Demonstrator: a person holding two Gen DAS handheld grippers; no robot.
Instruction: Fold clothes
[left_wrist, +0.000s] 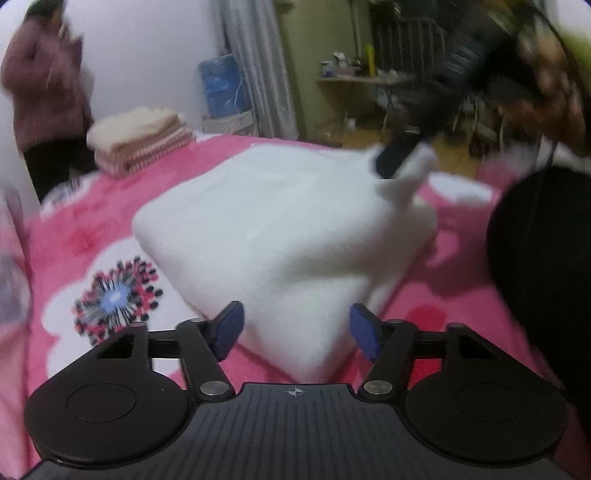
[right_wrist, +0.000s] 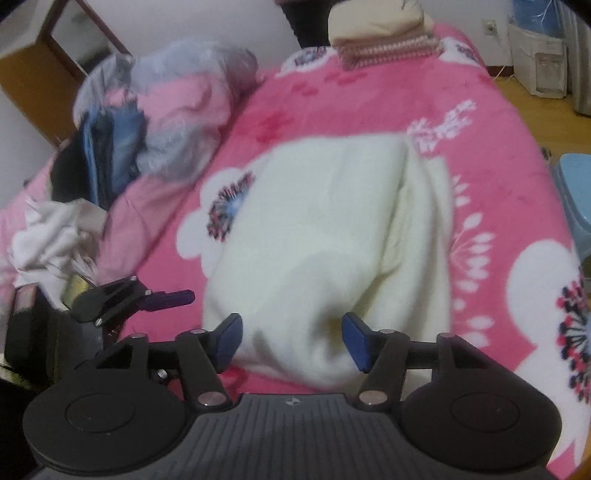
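White garment (right_wrist: 325, 229) folded on pink bed (right_wrist: 498, 155). Left gripper (left_wrist: 295, 328) jaws wide apart, empty, at its near edge. Right gripper (right_wrist: 291, 339) jaws wide apart; pinched corner seen from left, grip unclear. Folded stack (left_wrist: 140, 140) behind.

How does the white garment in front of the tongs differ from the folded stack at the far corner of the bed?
The white garment is one plain piece, partly folded; the folded stack holds several pieces, cream over pink-and-white stripes. The garment lies near both tongs; the stack sits far off. Both rest on the pink blanket.
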